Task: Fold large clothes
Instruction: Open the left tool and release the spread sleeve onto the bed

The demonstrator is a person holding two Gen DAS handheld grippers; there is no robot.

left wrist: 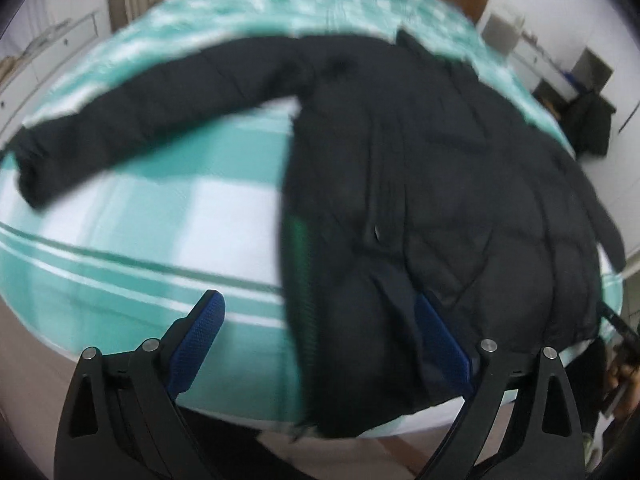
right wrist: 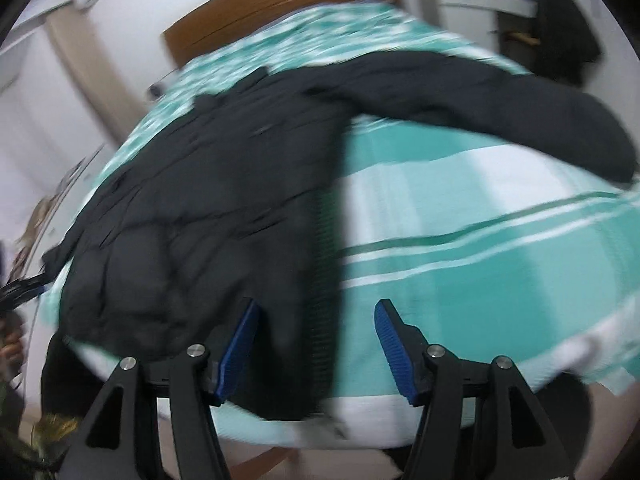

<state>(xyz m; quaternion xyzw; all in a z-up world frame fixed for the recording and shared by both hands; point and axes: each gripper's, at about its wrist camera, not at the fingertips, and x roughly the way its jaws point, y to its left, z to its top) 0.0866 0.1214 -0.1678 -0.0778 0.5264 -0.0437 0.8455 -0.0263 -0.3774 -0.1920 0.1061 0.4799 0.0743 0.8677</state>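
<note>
Both grippers hung over the near edge of the bed (left wrist: 120, 264), holding nothing. Left gripper (left wrist: 320, 328) spread wide, hem under it but not pinched. Right gripper (right wrist: 316, 336) half spread over the hem's side edge, pads clear of the cloth. One black puffer jacket (left wrist: 440, 184) lay flat from near edge toward the headboard (right wrist: 280, 4), one sleeve (left wrist: 140, 120) stretched sideways. Looked like between folds; next probably grab that sleeve and bring it across the body. Count: one jacket, two grippers, one bed.
</note>
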